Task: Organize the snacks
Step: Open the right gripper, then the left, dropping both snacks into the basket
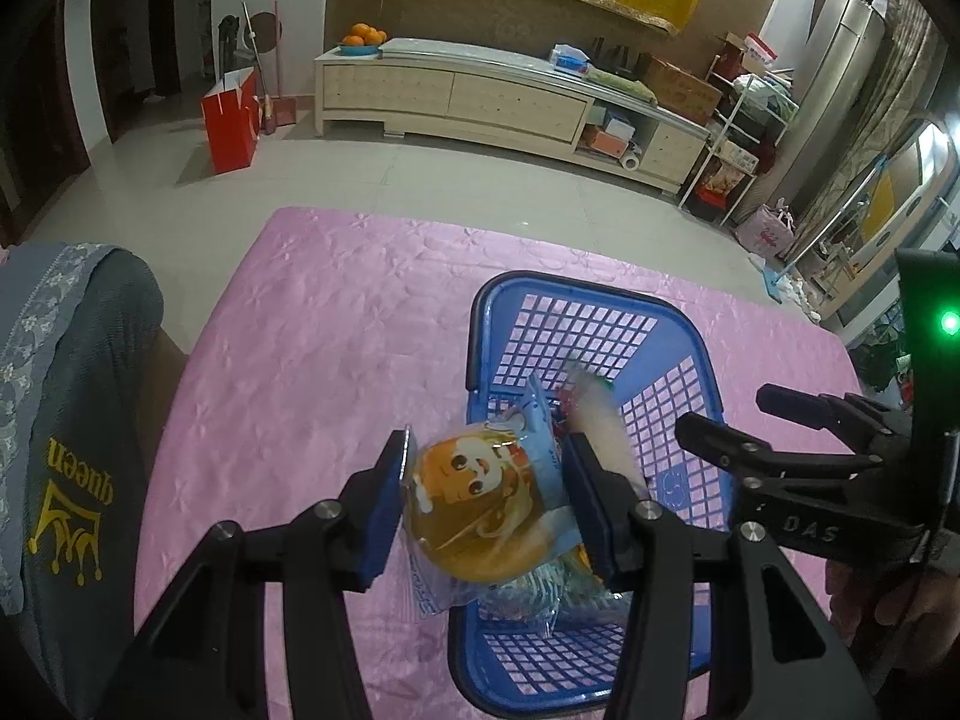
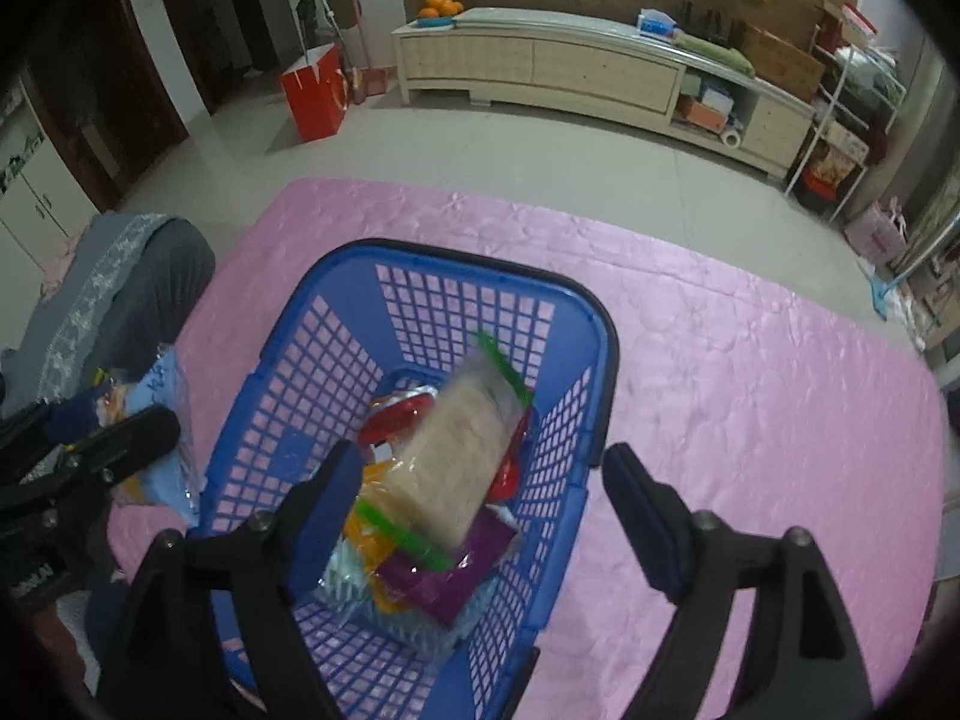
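Inside blue basket (image 2: 603,324), rice-cracker pack (image 2: 453,456) (blurred), perhaps loose

Basket mouth partly blocked — cloth around it left bare

The blue basket (image 2: 600,324) is crowded by a tilted rice-cracker packet (image 2: 456,450); open pink cloth (image 2: 750,372) is seen right and beyond — a draped chair (image 1: 72,420) is stood at the left edge.

Both views are dim, lit by soft indoor light with a bluish cast. Fisheye distortion bends the cabinet (image 1: 456,96) and floor lines, and black vignetting fills the corners. The pale wrapped snack (image 2: 456,456) is smeared by motion blur. A green indicator light (image 1: 950,322) glares at the right edge. Shadows on the pink cloth (image 2: 750,372) are faint.
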